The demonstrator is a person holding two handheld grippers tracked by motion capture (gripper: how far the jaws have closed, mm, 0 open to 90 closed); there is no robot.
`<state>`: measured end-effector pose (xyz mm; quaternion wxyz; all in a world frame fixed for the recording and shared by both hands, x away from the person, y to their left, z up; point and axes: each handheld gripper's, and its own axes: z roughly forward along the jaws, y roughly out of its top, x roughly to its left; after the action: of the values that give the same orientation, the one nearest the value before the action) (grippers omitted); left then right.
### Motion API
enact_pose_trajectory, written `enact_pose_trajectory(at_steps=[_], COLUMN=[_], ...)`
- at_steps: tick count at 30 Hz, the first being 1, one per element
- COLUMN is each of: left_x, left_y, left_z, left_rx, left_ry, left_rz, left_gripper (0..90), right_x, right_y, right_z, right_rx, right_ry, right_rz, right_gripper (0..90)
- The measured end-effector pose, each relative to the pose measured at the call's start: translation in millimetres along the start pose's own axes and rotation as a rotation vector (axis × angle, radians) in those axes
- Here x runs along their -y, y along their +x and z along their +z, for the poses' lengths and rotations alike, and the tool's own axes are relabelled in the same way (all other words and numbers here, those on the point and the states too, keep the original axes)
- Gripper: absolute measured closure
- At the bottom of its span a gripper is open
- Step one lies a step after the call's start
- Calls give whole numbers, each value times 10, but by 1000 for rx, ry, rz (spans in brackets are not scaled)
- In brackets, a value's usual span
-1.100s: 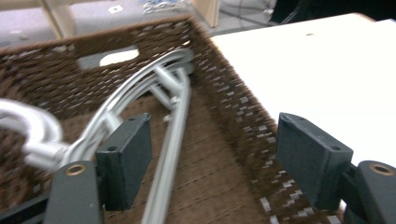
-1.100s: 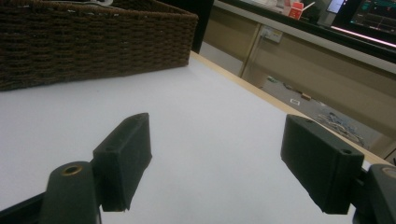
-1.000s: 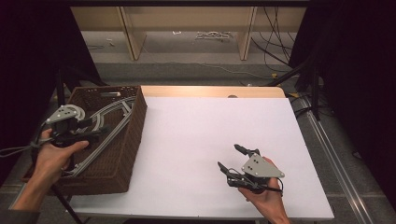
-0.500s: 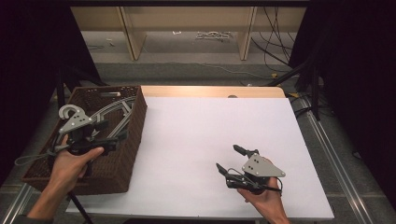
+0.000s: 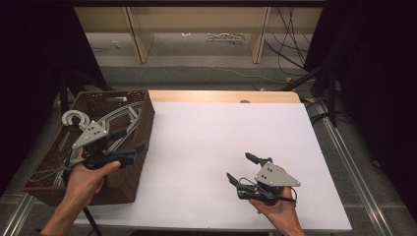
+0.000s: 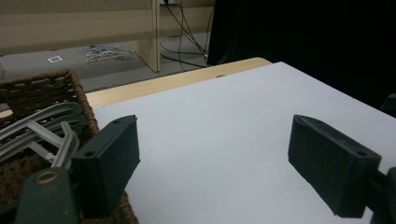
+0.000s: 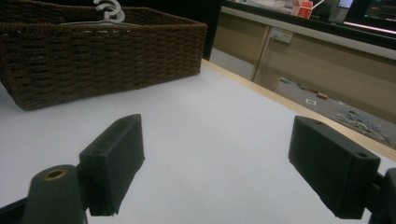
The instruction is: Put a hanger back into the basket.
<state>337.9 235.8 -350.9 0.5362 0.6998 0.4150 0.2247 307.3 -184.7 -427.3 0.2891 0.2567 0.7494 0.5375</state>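
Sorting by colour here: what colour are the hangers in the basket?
Light grey hangers in the dark brown woven basket; the high view shows them best.

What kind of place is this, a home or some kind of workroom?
Most likely a lab or recording workroom, not a home. A white-covered table stands between black curtains, loose cables run across the floor, and a person holds two camera-carrying grippers beside a wicker basket of grey hangers.

We see a white table (image 5: pixel 221 147) with a pale wooden far edge, dark curtains on both sides, a grey floor (image 5: pixel 196 59) beyond, light wooden shelving legs (image 5: pixel 137 34), and trailing black cables (image 5: pixel 290 44).
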Motion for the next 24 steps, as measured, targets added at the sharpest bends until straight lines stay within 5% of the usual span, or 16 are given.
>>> enact_pose_trajectory(at_steps=[12,24], left_x=[166,324], left_y=[-202,-414], left_z=[120,238], left_rx=[69,118], left_ry=[-19,-20], left_rz=[11,64], left_gripper=[165,165], right_x=[-12,-14], right_y=[15,30], right_z=[-2,-21], right_rx=[-5,-11], right_ry=[-10,-8], right_rz=[-3,5], right_gripper=[189,189])
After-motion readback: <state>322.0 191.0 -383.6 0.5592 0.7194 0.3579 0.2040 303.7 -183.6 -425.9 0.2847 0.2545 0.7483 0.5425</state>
